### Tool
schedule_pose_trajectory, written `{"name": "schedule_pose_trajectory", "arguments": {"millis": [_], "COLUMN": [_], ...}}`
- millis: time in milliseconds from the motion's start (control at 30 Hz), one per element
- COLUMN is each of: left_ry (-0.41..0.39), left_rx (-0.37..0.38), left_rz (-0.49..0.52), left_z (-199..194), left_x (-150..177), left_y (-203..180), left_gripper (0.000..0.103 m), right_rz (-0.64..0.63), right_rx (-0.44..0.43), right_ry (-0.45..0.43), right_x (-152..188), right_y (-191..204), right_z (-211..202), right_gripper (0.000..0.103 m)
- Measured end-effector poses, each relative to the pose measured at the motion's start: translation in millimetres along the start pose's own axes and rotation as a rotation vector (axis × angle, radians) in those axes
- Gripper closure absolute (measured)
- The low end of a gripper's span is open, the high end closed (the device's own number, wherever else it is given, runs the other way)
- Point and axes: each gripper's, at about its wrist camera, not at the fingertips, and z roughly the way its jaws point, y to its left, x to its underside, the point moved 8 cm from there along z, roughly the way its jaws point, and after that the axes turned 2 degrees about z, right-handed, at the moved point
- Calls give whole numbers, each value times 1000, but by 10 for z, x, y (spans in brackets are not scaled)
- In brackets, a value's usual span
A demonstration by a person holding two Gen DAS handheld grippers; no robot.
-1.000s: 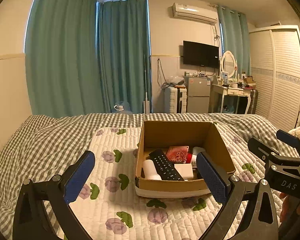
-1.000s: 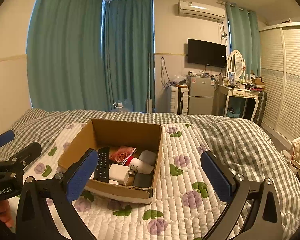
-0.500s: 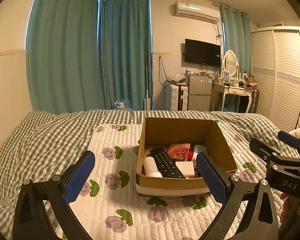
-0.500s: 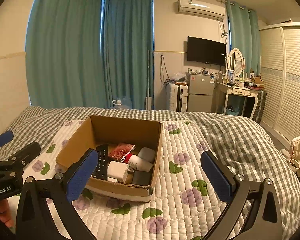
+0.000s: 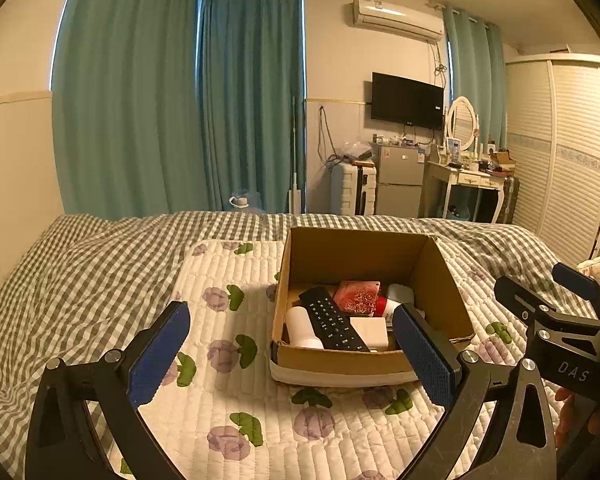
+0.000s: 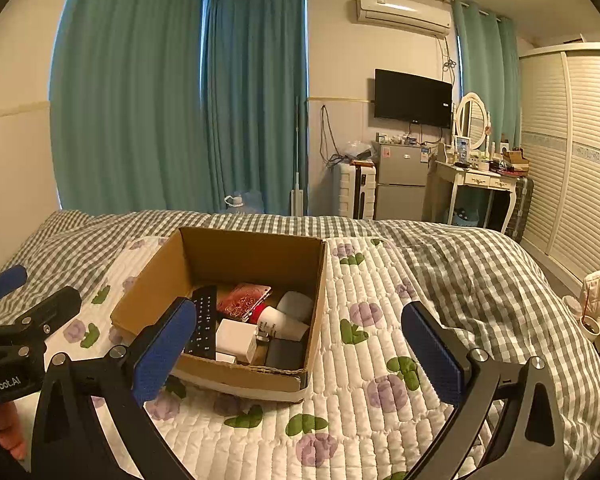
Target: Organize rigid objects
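Resting on the floral quilt (image 5: 228, 392), holding everything: cardboard box (image 5: 364, 256). Lying inside, among other small items: black remote (image 5: 334, 320), red patterned case (image 6: 244, 300), white block (image 6: 236, 340). Hovering short of the box, both spread wide and gripping nothing: left gripper (image 5: 292, 356), right gripper (image 6: 300, 356). Advising: descending vertically, straddling the remote's narrow sides, avoiding the walls.

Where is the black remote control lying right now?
In both wrist views, the black remote control lies inside the cardboard box on the bed, left of centre, between a white bottle and a white block.
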Motion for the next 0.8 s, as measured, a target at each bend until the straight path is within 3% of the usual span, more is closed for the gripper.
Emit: {"name": "schedule_pose_trajectory", "arguments": {"millis": [800], "left_ry": [10], "left_rx": [-9], "left_rz": [-3], "left_z": [11], "left_x": [19], "left_y": [55], "left_gripper": [0], "right_rz": [-8], "right_rx": [22], "right_ry": [22], "right_x": [48], "right_y": [-2], "right_z": [36], "right_gripper": [0]}}
